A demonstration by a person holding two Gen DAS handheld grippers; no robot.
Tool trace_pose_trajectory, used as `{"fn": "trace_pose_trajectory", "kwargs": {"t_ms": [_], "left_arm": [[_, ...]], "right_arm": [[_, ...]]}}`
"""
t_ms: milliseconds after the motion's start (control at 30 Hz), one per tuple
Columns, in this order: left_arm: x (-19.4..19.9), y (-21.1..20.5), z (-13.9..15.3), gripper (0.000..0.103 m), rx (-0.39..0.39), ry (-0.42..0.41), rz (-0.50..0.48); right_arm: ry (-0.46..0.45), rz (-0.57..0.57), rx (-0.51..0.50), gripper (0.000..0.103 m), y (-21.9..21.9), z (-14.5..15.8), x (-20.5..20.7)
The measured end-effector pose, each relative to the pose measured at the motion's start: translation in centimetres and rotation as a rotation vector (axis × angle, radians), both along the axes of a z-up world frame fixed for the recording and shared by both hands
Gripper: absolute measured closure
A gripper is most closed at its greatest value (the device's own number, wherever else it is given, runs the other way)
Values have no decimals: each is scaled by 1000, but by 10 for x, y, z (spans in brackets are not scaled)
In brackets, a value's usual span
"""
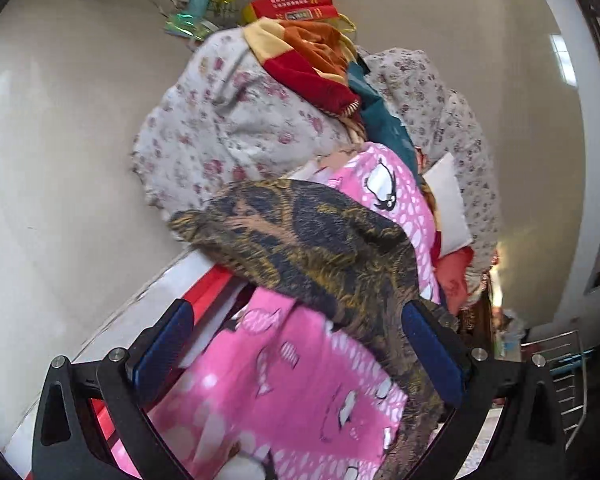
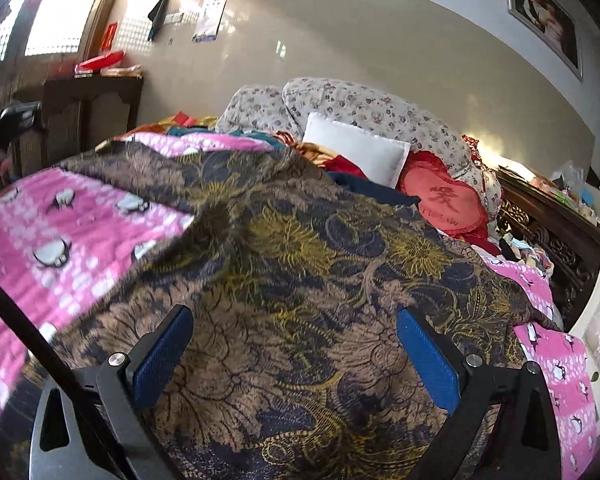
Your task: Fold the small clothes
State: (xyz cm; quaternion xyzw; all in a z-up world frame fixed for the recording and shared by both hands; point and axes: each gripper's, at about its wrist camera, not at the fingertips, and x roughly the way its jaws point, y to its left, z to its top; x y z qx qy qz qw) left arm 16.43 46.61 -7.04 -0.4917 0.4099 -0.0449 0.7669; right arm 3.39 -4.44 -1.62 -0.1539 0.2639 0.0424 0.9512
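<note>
Here both grippers, left (image 1: 295, 344) and right (image 2: 295, 352), gape over the pink bedspread (image 2: 79, 220).

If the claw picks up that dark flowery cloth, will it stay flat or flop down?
Probably flop. The dark brown and gold flower-patterned cloth already drapes in soft folds over the pink penguin-print blanket. It looks thin, so likely light, and one pinched edge would leave the rest hanging.
</note>
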Motion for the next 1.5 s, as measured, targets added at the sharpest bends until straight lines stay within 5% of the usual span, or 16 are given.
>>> {"fn": "trace_pose_trajectory", "kwargs": {"t_ms": [233,333,500,767,900,1033,1100,1167,1333,1467,1500], "left_arm": [[17,11,-24,9,-139,0,21],[23,14,-27,29,-221,-68,26],[21,18,-30,90,-190,-23,90],[13,30,-46,95,-212,65,227],[4,35,-53,95,-286,42,285],[-3,38,-47,100,-281,-1,338],[-8,34,-24,100,-167,-50,344],[-11,14,17,100,28,-114,301],[-43,-99,119,100,439,-424,60],[-81,-226,128,100,721,-584,-178],[-85,-242,123,100,741,-593,-205]], "right_arm": [[-3,-18,-18,0,0,-8,-1],[-3,-26,-31,0,2,-9,0],[-15,-23,-56,0,8,-11,-3],[-6,-26,-43,0,6,-12,-3],[4,-37,-19,0,1,-12,-1],[10,-35,-23,0,2,-13,0],[5,-35,-23,0,2,-13,-1],[1,-37,-20,0,2,-12,-1],[36,-35,28,0,-4,-4,4],[160,8,173,0,-13,40,30],[191,33,209,0,-14,51,37]]}}
